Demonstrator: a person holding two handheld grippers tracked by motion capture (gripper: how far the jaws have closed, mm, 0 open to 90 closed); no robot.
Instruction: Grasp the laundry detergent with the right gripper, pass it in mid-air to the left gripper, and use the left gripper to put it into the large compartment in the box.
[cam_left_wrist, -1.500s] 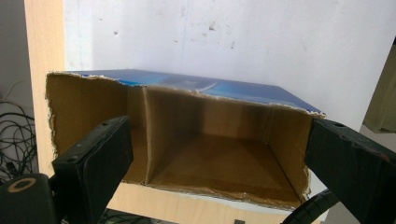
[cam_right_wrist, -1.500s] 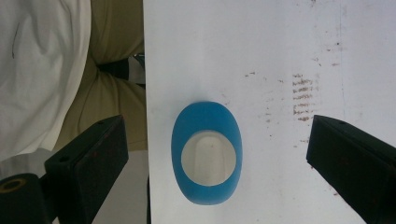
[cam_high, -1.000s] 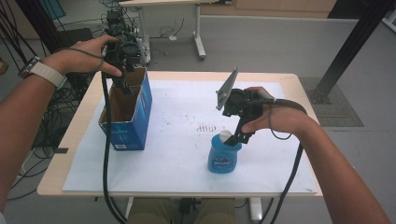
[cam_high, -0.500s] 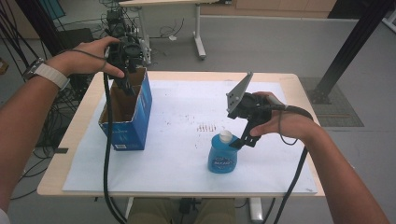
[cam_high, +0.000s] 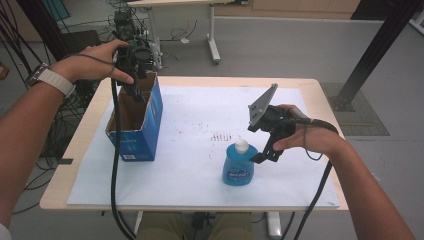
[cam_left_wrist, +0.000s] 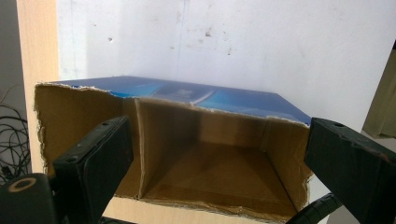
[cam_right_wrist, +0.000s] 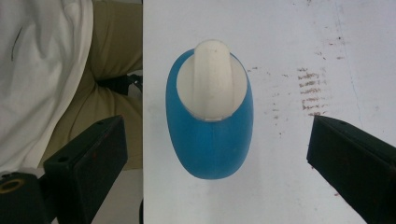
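A blue bottle (cam_high: 238, 169) with a white cap stands upright on the white sheet near the table's front. My right gripper (cam_high: 265, 152) hangs open just right of its cap, not touching it. In the right gripper view the bottle (cam_right_wrist: 210, 135) lies below and between the wide-apart jaws of the right gripper (cam_right_wrist: 217, 140). A blue cardboard box (cam_high: 150, 120) with an open top stands at the left. My left gripper (cam_high: 135, 92) hovers open over its far end. In the left gripper view the box (cam_left_wrist: 187, 154) shows a bare brown inside beneath the left gripper (cam_left_wrist: 219, 135).
A white sheet (cam_high: 200, 115) with small brown marks covers most of the wooden table (cam_high: 320, 100). Cables trail off the table's front from both grippers. Behind the table stand another desk's leg (cam_high: 212, 35) and a black post (cam_high: 380, 45).
My right gripper has drawn away from the bottle's top to the right, leaving the bottle standing on the sheet. The left gripper has stayed over the box.
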